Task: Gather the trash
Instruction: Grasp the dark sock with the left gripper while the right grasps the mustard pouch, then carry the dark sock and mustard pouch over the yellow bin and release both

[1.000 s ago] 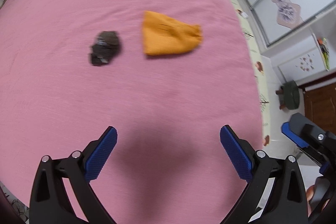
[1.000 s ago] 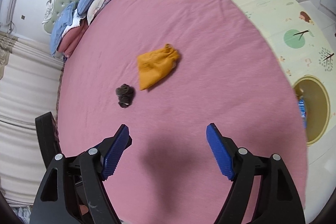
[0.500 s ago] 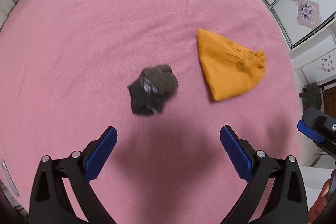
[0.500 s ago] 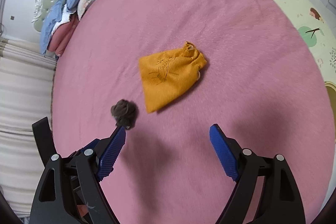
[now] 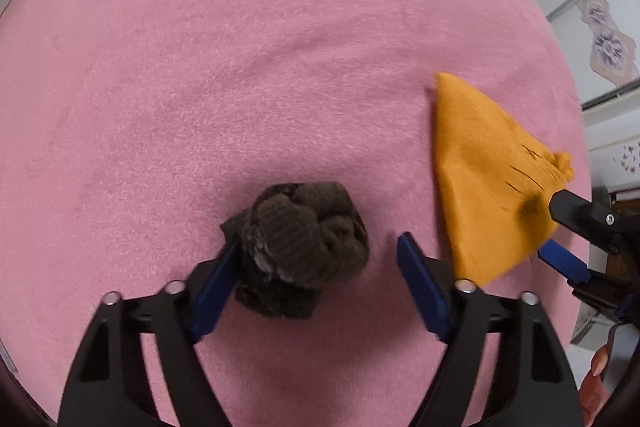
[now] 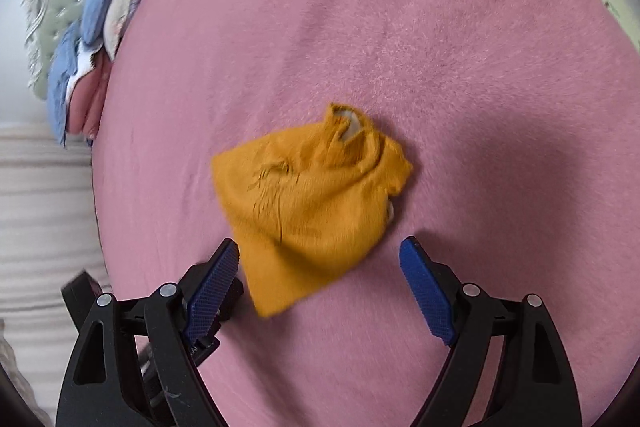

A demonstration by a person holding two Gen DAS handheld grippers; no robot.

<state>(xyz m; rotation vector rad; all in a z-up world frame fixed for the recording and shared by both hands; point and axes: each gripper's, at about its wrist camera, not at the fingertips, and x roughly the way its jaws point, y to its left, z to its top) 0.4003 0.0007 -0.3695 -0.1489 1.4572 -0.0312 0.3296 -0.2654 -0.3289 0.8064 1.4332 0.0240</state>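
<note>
Brown wad [image 5: 300, 247], earlier ahead, now sits between the closing left gripper [image 5: 320, 283], perhaps touching one pad.

A: Above the pink bed [image 5: 280, 47], what blocks the left tool [image 5: 320, 267]?
B: Only the dark wad [image 5: 300, 251] between its closing jaws; open blanket beyond.
A: The right tool [image 6: 320, 275]?
B: An orange pouch [image 6: 312, 199] ahead, piled bedding [image 6: 100, 7] far left.

Orange pouch [image 6: 316, 203] blurred; dark wad's [image 5: 300, 247] near side hidden — sock maybe.
</note>
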